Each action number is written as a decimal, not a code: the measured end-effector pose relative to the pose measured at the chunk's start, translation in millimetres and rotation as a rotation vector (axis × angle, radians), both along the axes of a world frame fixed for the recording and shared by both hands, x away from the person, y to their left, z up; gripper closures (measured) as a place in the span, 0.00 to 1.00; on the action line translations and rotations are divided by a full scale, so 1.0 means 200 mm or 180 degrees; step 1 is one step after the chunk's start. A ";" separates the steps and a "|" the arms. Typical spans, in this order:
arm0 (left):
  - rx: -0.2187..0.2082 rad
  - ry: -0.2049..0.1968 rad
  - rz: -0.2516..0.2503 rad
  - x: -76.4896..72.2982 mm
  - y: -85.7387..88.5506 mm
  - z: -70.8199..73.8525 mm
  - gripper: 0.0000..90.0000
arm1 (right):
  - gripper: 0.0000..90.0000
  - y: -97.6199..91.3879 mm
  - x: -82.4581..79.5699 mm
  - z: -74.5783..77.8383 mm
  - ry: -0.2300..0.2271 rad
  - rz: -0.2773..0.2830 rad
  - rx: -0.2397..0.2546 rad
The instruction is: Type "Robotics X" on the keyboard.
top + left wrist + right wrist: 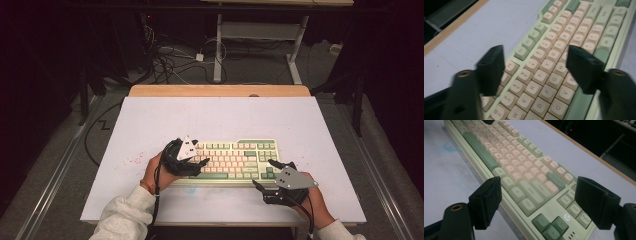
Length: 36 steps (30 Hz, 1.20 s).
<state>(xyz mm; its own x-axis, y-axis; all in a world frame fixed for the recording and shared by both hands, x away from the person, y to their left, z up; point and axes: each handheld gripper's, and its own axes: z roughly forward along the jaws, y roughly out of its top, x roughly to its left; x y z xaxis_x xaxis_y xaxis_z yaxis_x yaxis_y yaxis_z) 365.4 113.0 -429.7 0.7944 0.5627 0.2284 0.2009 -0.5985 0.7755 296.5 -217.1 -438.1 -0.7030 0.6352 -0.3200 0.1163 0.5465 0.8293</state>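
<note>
A cream and green keyboard (240,155) lies in the middle of the white tabletop (215,120). My left gripper (199,152) hovers over the keyboard's left end, jaws open. In the left gripper view the left gripper (535,53) straddles the letter keys of the keyboard (549,65) with nothing pinched between the pads. My right gripper (264,173) is at the keyboard's near right corner, also open. Its own camera shows the right gripper (539,182) spread wide above the shift and control keys of the keyboard (519,162), touching nothing.
A wooden strip (220,90) borders the table's far edge. Behind it, cables (170,60) and a desk frame (218,50) stand on the floor. Faint red specks (132,161) mark the tabletop left of the keyboard.
</note>
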 end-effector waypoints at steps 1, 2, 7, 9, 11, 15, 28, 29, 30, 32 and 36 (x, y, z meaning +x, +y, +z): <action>-0.0001 -0.0006 0.0000 0.00 0.00 0.00 0.30 | 0.25 0.00 0.00 0.00 -0.0003 -0.0005 -0.0003; 0.0008 -0.0019 0.0016 0.00 0.00 0.00 0.26 | 0.25 0.00 0.00 0.00 -0.0004 -0.0009 -0.0004; -0.0033 -0.0096 0.0016 -0.03 0.03 0.00 0.23 | 0.22 -0.01 0.01 0.00 0.0024 0.0000 0.0031; -0.0016 -0.0136 0.0010 -0.04 0.04 0.00 0.17 | 0.22 -0.01 0.01 0.01 0.0032 -0.0008 0.0036; 0.0013 -0.0165 0.0029 -0.06 0.05 -0.01 0.17 | 0.22 -0.02 0.01 0.01 0.0071 -0.0011 0.0086; 0.0052 -0.0236 0.0048 -0.09 0.08 -0.02 0.17 | 0.22 -0.03 0.02 0.01 0.0142 0.0041 0.0138; 0.0007 -0.0326 0.0217 -0.20 0.24 -0.04 0.17 | 0.85 -0.02 0.04 0.01 0.0282 0.0181 0.0073; 0.0011 -0.0324 0.0228 -0.21 0.25 -0.04 0.17 | 0.91 -0.02 0.04 0.01 0.0301 0.0200 0.0060; 0.0016 -0.0317 0.0235 -0.22 0.26 -0.05 0.17 | 0.93 -0.01 0.04 0.01 0.0312 0.0211 0.0049; 0.0022 -0.0302 0.0260 -0.23 0.28 -0.05 0.17 | 0.97 0.00 0.05 0.01 0.0323 0.0223 0.0029; 0.0013 -0.0281 0.0298 -0.26 0.31 -0.07 0.17 | 1.00 0.04 0.07 0.01 0.0365 0.0258 0.0003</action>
<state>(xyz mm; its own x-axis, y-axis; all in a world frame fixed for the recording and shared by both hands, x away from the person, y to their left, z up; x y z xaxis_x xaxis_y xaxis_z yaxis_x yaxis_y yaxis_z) 313.7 175.8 -443.5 0.7151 0.6325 0.2976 0.1872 -0.5834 0.7903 311.2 -210.1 -435.4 -0.7839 0.5751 -0.2340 0.1658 0.5571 0.8138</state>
